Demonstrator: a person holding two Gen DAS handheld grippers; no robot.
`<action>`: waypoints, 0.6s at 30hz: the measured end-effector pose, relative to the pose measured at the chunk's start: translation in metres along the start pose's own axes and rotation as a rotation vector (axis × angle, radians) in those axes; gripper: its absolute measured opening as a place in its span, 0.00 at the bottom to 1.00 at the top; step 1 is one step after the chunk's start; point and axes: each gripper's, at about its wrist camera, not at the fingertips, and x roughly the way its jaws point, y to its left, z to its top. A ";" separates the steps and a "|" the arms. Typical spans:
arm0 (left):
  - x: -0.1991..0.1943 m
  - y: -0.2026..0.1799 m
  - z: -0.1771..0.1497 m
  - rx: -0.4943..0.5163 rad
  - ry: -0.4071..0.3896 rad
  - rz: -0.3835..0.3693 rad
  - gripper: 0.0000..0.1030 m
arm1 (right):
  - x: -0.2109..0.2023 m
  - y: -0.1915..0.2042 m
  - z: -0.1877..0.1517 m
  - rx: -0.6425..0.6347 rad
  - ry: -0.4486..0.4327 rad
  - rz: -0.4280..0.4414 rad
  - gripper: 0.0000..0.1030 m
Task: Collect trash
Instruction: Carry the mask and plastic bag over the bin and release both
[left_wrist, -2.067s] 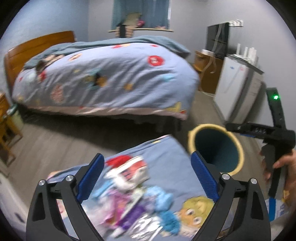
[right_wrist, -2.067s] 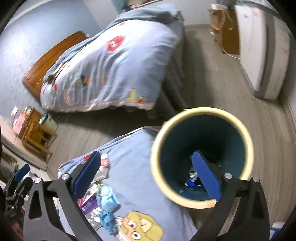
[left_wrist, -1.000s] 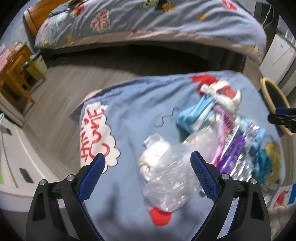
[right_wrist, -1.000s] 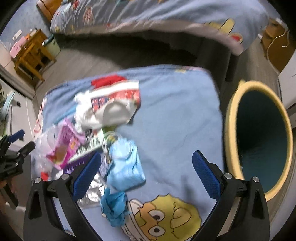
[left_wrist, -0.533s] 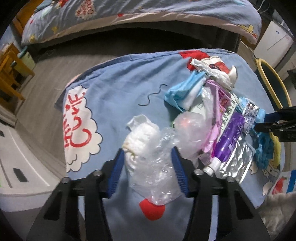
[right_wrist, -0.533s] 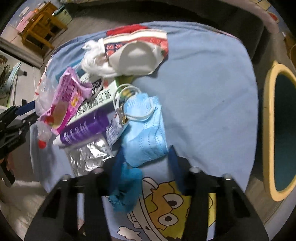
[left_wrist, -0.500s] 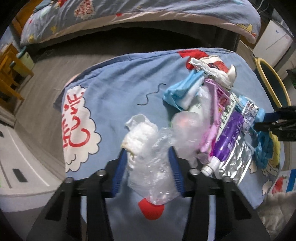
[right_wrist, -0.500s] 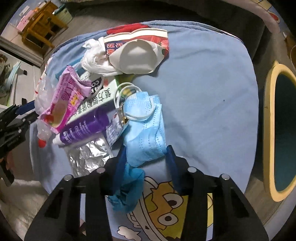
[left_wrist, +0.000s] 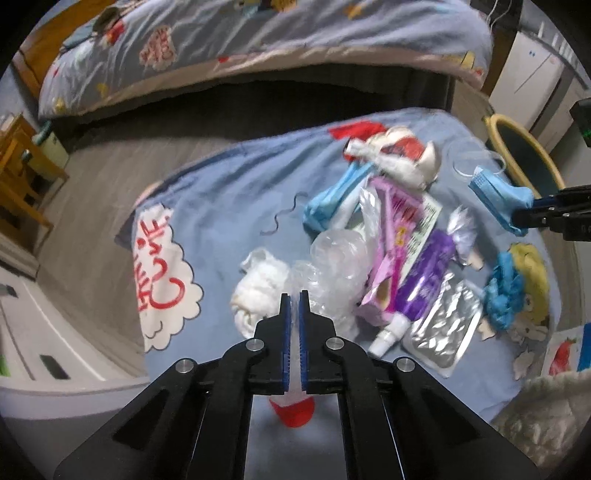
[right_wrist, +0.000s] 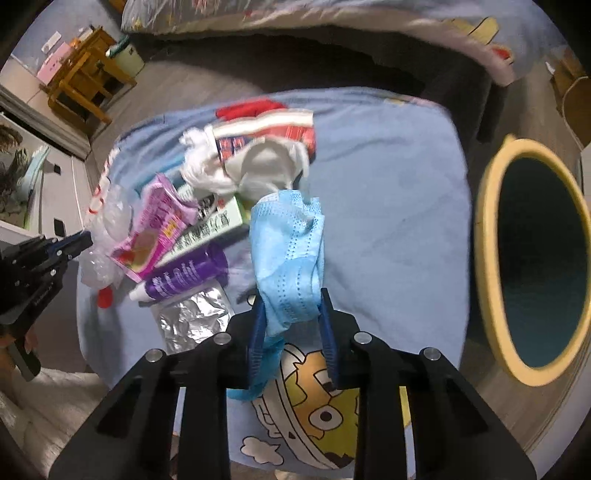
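Trash lies heaped on a blue cartoon blanket (left_wrist: 221, 206) on the floor. My left gripper (left_wrist: 294, 297) is shut on a crumpled clear plastic bottle (left_wrist: 332, 266), whose red cap (left_wrist: 291, 406) shows below the fingers. A white tissue wad (left_wrist: 258, 291) touches the bottle's left side. My right gripper (right_wrist: 291, 306) has its jaws closing on a blue face mask (right_wrist: 288, 243), which hangs lifted off the blanket. In the left wrist view the right gripper (left_wrist: 532, 206) holds that face mask (left_wrist: 495, 192) near the yellow-rimmed teal bin (left_wrist: 517, 136).
The bin's rim (right_wrist: 484, 236) stands right of the blanket. A pink packet (right_wrist: 155, 229), purple tube (right_wrist: 184, 277), foil pouch (right_wrist: 192, 317), blue glove (left_wrist: 502, 291) and white wrappers (right_wrist: 258, 166) remain in the heap. A bed (left_wrist: 258, 44) lies behind, a wooden table (right_wrist: 81, 74) at far left.
Both grippers went from wide open to closed: the left onto the clear bottle, the right onto the blue mask. The mask has risen off the blanket.
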 end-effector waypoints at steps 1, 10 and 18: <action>-0.007 0.000 0.000 -0.004 -0.016 -0.004 0.04 | -0.007 0.000 0.000 0.005 -0.022 -0.002 0.26; -0.075 -0.008 0.020 -0.038 -0.216 -0.057 0.04 | -0.062 -0.005 -0.007 0.048 -0.169 0.002 0.26; -0.106 -0.023 0.028 -0.037 -0.330 -0.086 0.04 | -0.089 -0.019 -0.015 0.086 -0.242 0.016 0.26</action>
